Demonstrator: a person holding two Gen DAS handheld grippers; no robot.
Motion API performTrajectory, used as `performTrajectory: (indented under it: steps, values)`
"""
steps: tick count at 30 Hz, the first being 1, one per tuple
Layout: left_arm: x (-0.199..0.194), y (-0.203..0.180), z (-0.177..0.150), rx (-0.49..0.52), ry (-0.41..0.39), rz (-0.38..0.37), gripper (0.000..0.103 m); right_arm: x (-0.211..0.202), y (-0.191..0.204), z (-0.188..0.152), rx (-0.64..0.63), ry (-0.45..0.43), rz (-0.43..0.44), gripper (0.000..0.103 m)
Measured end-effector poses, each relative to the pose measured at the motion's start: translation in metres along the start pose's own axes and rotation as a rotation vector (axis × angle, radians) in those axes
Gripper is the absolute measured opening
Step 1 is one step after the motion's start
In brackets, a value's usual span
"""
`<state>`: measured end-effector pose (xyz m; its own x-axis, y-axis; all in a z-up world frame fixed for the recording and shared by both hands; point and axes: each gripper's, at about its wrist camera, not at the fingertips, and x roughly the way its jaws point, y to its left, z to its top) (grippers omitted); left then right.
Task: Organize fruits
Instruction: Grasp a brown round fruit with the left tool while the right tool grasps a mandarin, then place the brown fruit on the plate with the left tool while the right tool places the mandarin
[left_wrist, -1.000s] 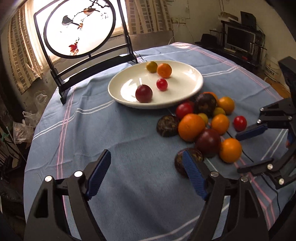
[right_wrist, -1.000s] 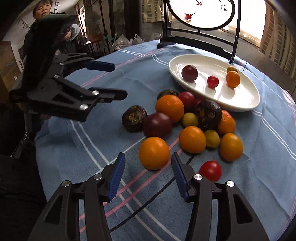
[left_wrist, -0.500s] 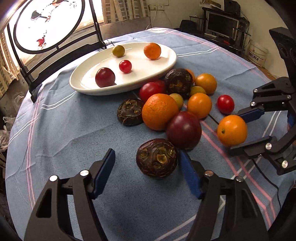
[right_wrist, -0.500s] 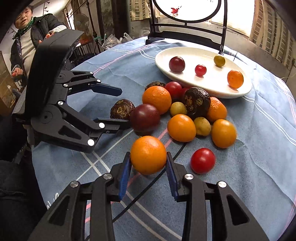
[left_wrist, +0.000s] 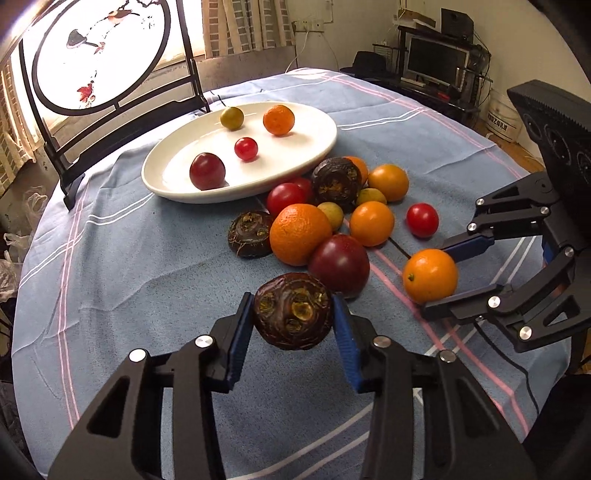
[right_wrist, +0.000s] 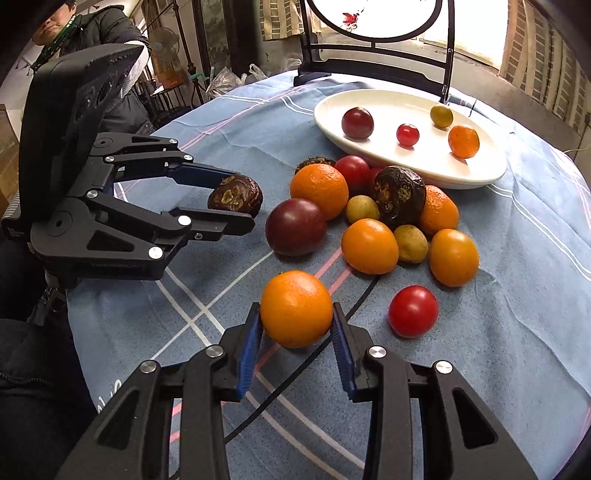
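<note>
My left gripper (left_wrist: 291, 325) is shut on a dark brown wrinkled fruit (left_wrist: 292, 315) and holds it just above the blue cloth; it also shows in the right wrist view (right_wrist: 236, 197). My right gripper (right_wrist: 297, 325) is shut on an orange (right_wrist: 296, 308), which also shows in the left wrist view (left_wrist: 430, 275). A pile of oranges, red tomatoes, dark plums and brown fruits (left_wrist: 332, 214) lies on the cloth. Behind it, a white oval plate (left_wrist: 317, 147) holds a plum, a cherry tomato, a green-yellow fruit and a small orange.
A round table with a blue striped cloth (left_wrist: 129, 258). A black-framed round screen (left_wrist: 99, 55) stands behind the plate. A black cable (right_wrist: 288, 384) runs across the cloth. A person (right_wrist: 92, 33) is at the far left of the right wrist view.
My left gripper closed on the brown wrinkled fruit and lifted it. My right gripper closed tight on the orange and raised it slightly.
</note>
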<state>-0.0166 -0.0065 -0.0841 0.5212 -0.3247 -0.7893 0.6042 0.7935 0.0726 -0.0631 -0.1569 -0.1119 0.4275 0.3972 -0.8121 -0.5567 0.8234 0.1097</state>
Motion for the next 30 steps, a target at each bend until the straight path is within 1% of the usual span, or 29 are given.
performTrajectory:
  steps: [8, 12, 15, 20, 22, 25, 27, 30]
  values:
    - [-0.014, 0.004, 0.009, -0.023, -0.041, -0.010, 0.041, -0.015, -0.005, 0.006, 0.003, -0.042, 0.004, 0.037]
    - [-0.025, 0.015, 0.023, -0.054, -0.092, 0.004, 0.041, -0.024, -0.013, 0.015, 0.017, -0.078, -0.014, 0.037]
    - [-0.029, 0.025, 0.039, -0.081, -0.126, 0.040, 0.041, -0.032, -0.021, 0.026, 0.023, -0.115, -0.034, 0.037]
    - [-0.022, 0.043, 0.081, -0.153, -0.161, 0.087, 0.041, -0.044, -0.047, 0.066, 0.051, -0.197, -0.082, 0.037]
    - [-0.015, 0.050, 0.101, -0.173, -0.178, 0.125, 0.041, -0.040, -0.062, 0.088, 0.079, -0.219, -0.108, 0.037]
    - [0.008, 0.059, 0.128, -0.185, -0.172, 0.194, 0.041, -0.025, -0.086, 0.119, 0.131, -0.223, -0.137, 0.037]
    - [0.026, 0.067, 0.141, -0.214, -0.127, 0.192, 0.041, -0.013, -0.098, 0.131, 0.148, -0.216, -0.142, 0.037]
    - [0.042, 0.072, 0.152, -0.209, -0.124, 0.217, 0.041, 0.006, -0.115, 0.145, 0.171, -0.186, -0.149, 0.037]
